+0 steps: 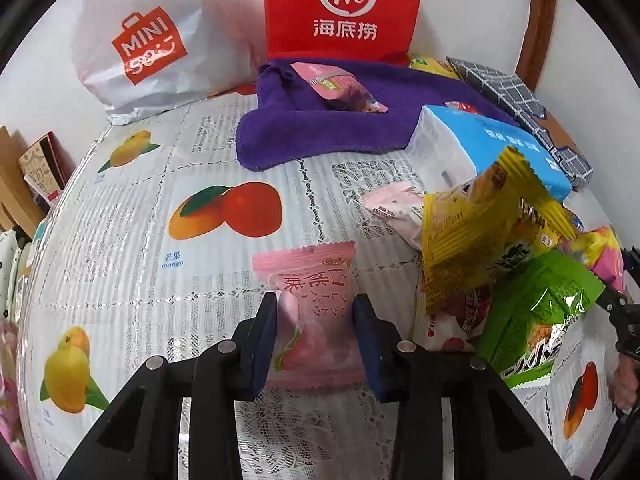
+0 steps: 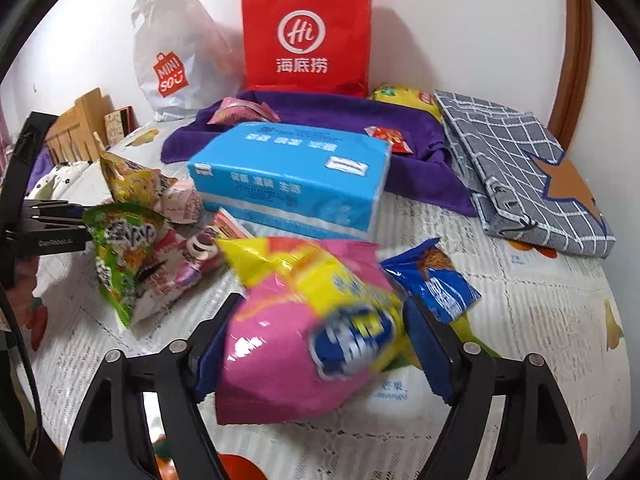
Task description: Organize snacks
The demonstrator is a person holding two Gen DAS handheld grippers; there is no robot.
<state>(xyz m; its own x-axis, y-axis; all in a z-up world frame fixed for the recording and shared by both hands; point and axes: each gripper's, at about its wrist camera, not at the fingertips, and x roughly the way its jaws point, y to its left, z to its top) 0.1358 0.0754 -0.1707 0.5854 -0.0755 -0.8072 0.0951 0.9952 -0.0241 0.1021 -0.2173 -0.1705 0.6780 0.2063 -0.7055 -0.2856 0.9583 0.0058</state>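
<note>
Pink peach-print snack packet (image 1: 316,312): lying on the fruit-print tablecloth (image 1: 160,208), the left gripper (image 1: 316,340) pinching its sides. Pink-and-yellow snack bag (image 2: 312,332): blurring between the right gripper (image 2: 320,344) fingers, which are pressing against it. Blue tissue pack (image 2: 292,180) sitting behind, purple towel (image 2: 340,116) beyond.

Purple towel (image 2: 320,116), blue tissue pack (image 2: 288,184), fruit-print tablecloth (image 1: 132,248)

Bare fruit-print desk (image 1: 132,248) lying open toward the white bag (image 1: 160,40), snack heap (image 1: 500,264) and blue tissue pack (image 2: 292,184) crowding the middle, purple towel (image 1: 320,128) blocking the red bag (image 1: 344,8)
</note>
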